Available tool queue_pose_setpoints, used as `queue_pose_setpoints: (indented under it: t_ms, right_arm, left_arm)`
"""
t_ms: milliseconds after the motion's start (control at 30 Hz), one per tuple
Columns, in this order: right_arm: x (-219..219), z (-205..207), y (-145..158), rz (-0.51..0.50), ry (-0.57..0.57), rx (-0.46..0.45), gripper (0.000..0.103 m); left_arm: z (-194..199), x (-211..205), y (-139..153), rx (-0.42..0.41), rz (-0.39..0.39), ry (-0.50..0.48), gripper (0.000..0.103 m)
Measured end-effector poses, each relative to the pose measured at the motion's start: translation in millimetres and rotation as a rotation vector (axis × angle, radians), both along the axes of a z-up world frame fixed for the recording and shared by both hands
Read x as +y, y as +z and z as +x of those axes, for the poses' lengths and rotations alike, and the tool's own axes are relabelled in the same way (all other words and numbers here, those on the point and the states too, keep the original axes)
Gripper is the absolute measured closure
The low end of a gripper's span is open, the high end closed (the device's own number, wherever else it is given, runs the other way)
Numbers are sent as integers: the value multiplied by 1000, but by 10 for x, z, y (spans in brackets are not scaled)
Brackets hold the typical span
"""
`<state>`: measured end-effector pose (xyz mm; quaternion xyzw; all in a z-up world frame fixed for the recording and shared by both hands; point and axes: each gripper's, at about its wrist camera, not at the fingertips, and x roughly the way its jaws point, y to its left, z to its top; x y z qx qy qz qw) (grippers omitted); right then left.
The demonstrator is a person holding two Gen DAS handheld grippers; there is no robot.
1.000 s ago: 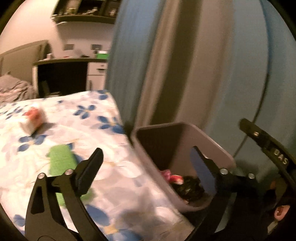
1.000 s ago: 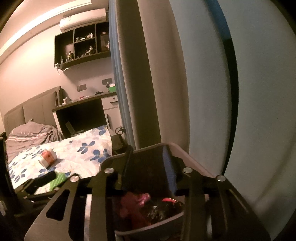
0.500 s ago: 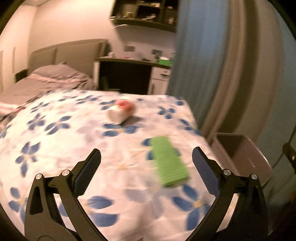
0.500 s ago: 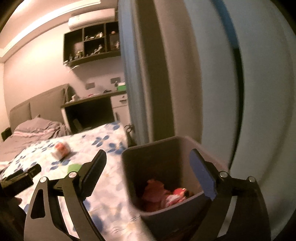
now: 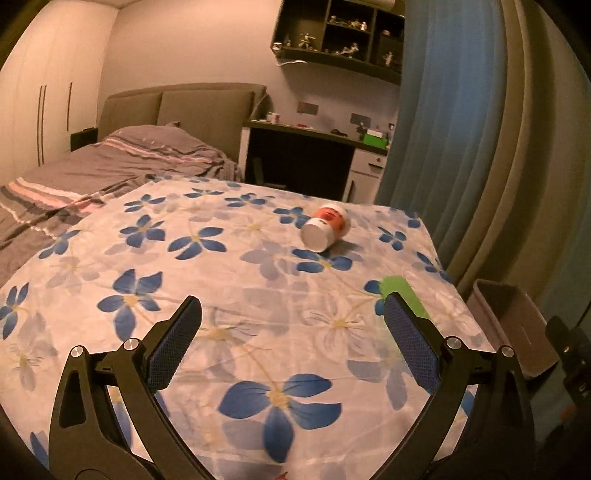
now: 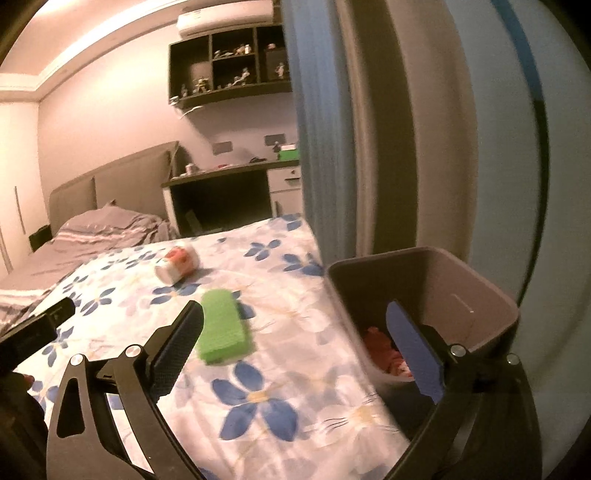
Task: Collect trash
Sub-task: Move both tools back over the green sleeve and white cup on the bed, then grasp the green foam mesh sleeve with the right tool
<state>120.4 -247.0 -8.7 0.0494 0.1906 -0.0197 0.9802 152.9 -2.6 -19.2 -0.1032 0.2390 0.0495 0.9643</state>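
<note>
Two pieces of trash lie on the flower-printed bedsheet (image 5: 258,280): a white cup with a red label (image 5: 327,227), tipped on its side toward the far right part of the sheet, and a flat green packet (image 6: 221,326) nearer the sheet's right edge, between the cup and the bin. A grey plastic trash bin (image 6: 480,291) stands just beside that right edge, in front of the blue and beige curtains (image 5: 461,129), and red and pink wrappers (image 6: 384,352) lie at its bottom. The left gripper (image 5: 293,334) hovers over the sheet with its jaws spread wide and nothing between the blue pads; from its camera the green packet shows only partly, behind the right finger, and the cup lies well ahead of the tips. The right gripper (image 6: 295,328) points across the corner of the sheet toward the bin; its jaws are opening, almost fully apart, and no object sits between them, the left finger in front of the green packet and the right finger in front of the bin's opening. A dark part of the left tool juts in at the left edge of the right wrist view. Beyond the sheet lie a grey striped duvet (image 5: 110,162), a padded headboard (image 5: 192,107), a dark desk (image 5: 306,162) and a wall shelf of small figures (image 5: 340,29).
</note>
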Motion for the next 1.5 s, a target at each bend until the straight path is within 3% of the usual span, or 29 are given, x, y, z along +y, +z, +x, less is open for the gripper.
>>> queue_pose_setpoints:
  t_ms: [400, 600, 967, 1167, 1433, 1500]
  right_arm:
    - [420, 124, -76, -49, 57, 47, 7]
    - [565, 392, -141, -65, 88, 90, 7]
    - [769, 1369, -549, -74, 141, 305, 9]
    - [748, 1598, -725, -53, 139, 405, 13]
    - [737, 1747, -850, -30, 171, 490, 37]
    - [741, 1769, -877, -23, 184, 511, 55]
  left_arm:
    - [-79, 309, 0, -9, -6, 43, 6]
    - [-46, 456, -22, -2, -4, 62, 6]
    - [279, 700, 111, -22, 21, 22, 6]
    - [617, 638, 138, -25, 33, -39, 6]
    - [996, 458, 77, -4, 8, -115, 6]
    - [1087, 420, 49, 2, 0, -136, 6]
